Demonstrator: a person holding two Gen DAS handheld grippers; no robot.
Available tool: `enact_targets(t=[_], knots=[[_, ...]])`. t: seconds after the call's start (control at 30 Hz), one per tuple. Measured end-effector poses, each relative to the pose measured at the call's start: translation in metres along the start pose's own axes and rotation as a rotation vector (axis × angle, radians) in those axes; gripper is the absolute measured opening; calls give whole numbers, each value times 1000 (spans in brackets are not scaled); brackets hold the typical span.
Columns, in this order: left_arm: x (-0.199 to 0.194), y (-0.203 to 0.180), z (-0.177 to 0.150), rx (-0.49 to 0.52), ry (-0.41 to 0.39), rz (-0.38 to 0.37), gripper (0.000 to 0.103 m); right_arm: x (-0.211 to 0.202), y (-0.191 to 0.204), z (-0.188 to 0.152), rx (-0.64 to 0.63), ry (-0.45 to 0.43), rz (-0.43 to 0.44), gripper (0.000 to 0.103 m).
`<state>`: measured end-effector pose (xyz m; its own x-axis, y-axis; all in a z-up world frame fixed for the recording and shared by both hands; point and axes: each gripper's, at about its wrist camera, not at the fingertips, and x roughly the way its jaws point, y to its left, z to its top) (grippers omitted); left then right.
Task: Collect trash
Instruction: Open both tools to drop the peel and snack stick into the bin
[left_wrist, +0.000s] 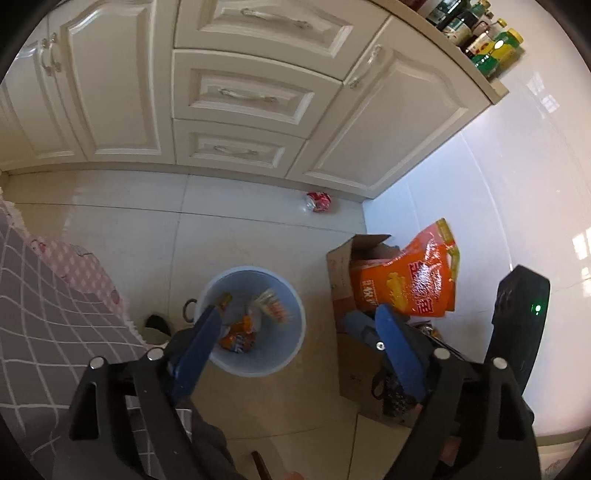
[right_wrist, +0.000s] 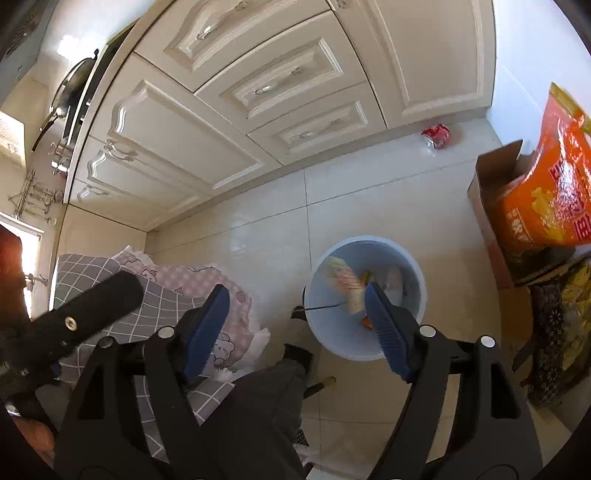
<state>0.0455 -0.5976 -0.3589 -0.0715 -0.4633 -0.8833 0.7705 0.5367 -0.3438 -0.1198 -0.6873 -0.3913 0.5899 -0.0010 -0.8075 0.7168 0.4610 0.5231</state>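
Both grippers over the bin, pointing steeply down. Left gripper: jaws spread wide, nothing between the blue pads. Right gripper: same, wide apart and empty

Light blue waste bin on the tile just beyond the fingertips. Inside: an orange snack wrapper at the bottom and a blurred striped packet, which I judge is dropping in; blur prevents reading it further. In the right wrist view that packet sits just past the right-hand pad, inside the rim

To do this drop well: I keep both sets of jaws apart and above the rim until the packet settles, so nothing snags a pad or tips the bin

Beside the bin: cardboard box with a large orange bag standing in it; I read these as storage, not trash

Farther off: crushed red can on the floor, near the foot of the cream cabinets, well apart from the bin. Likely next pickup; approach low, pads either side of the can's body
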Motion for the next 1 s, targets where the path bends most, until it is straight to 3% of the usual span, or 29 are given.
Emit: enact_targets(t=[0.07, 0.53, 0.73, 1.0], knots=[[-7, 1, -1, 7, -16, 13, 84, -2, 0, -2, -2, -7, -10, 96], [-86, -6, -22, 79, -186, 76, 93, -38, 30, -14, -37, -64, -31, 97], [-121, -1, -33, 69, -238, 77, 93, -67, 61, -16, -86, -113, -21, 97], [-196, 13, -52, 56, -372, 56, 93, -110, 120, -23, -179, -195, 22, 97]])
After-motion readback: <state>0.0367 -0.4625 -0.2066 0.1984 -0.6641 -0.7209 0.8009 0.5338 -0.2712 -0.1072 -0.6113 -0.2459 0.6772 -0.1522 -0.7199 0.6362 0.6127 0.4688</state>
